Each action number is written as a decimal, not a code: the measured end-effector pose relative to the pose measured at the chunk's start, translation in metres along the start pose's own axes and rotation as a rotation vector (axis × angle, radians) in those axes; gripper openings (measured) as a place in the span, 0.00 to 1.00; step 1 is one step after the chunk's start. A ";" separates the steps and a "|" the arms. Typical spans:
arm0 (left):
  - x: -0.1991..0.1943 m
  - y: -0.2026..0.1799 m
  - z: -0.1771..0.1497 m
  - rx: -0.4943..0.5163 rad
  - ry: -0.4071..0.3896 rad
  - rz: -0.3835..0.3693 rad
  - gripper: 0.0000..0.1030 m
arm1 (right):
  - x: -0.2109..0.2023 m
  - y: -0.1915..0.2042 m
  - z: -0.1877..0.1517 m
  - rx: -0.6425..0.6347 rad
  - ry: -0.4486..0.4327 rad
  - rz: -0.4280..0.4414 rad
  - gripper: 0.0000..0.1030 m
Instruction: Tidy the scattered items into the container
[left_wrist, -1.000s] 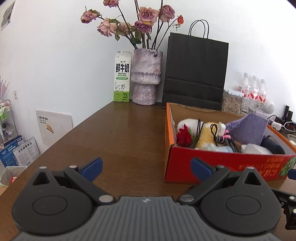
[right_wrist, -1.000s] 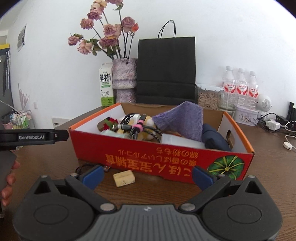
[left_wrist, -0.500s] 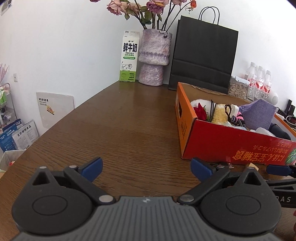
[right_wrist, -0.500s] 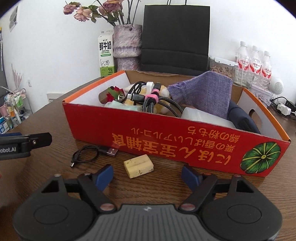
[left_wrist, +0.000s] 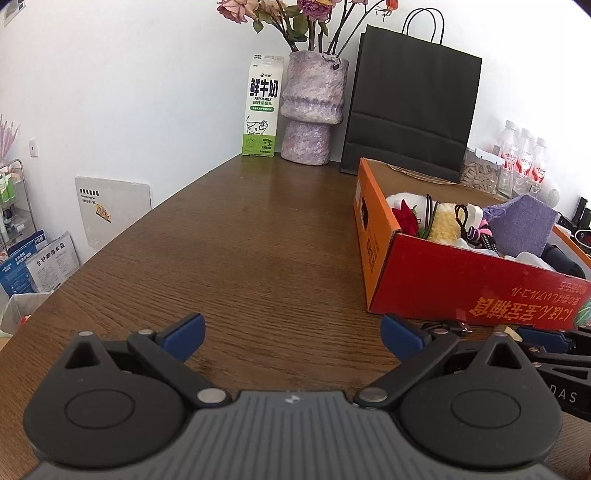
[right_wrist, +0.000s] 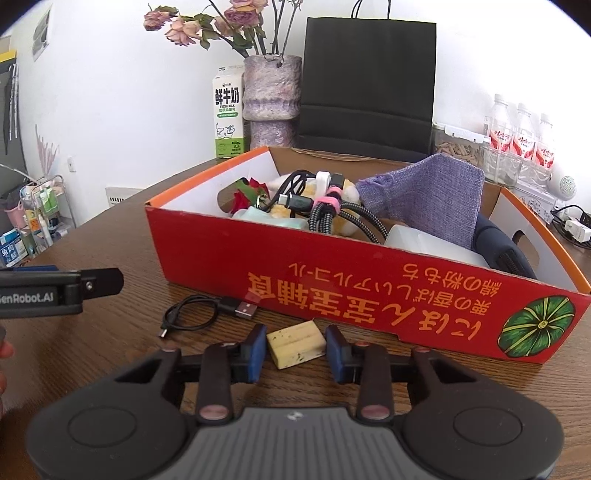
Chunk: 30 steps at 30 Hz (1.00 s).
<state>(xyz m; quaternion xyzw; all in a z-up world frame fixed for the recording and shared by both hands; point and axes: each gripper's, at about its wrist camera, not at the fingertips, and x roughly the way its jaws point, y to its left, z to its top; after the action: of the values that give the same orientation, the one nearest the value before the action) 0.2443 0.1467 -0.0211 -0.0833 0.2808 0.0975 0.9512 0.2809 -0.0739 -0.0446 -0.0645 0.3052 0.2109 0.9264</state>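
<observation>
A red and orange cardboard box (right_wrist: 369, 280) holds cables, a purple cloth, a red flower and other items; it also shows in the left wrist view (left_wrist: 443, 280). A small yellow block (right_wrist: 295, 343) lies on the table in front of it. My right gripper (right_wrist: 295, 350) is low at the block, its blue pads (right_wrist: 255, 350) on either side with small gaps. A black USB cable (right_wrist: 207, 310) lies left of the block. My left gripper (left_wrist: 291, 332) is wide open and empty over bare table, left of the box.
A milk carton (left_wrist: 261, 110), a purple vase with dried roses (left_wrist: 312, 110) and a black paper bag (left_wrist: 410, 110) stand at the back of the wooden table (left_wrist: 240, 240). Water bottles (right_wrist: 521, 136) and a jar stand at the back right. The table edge runs along the left.
My right gripper has moved down and forward to the yellow block and its jaws have narrowed around it. My left gripper has shifted a little; it stays open.
</observation>
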 end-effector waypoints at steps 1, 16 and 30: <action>0.001 0.000 0.000 -0.003 0.005 -0.003 1.00 | -0.002 -0.001 -0.001 0.002 -0.004 0.001 0.32; 0.006 -0.071 -0.006 0.174 0.008 -0.020 1.00 | -0.050 -0.065 -0.027 0.098 -0.091 -0.109 0.32; 0.015 -0.099 -0.009 0.251 0.053 -0.009 0.99 | -0.058 -0.087 -0.032 0.173 -0.124 -0.076 0.32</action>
<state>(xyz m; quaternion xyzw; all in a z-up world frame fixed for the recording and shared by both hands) 0.2752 0.0514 -0.0267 0.0323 0.3155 0.0550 0.9468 0.2594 -0.1803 -0.0368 0.0175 0.2617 0.1520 0.9529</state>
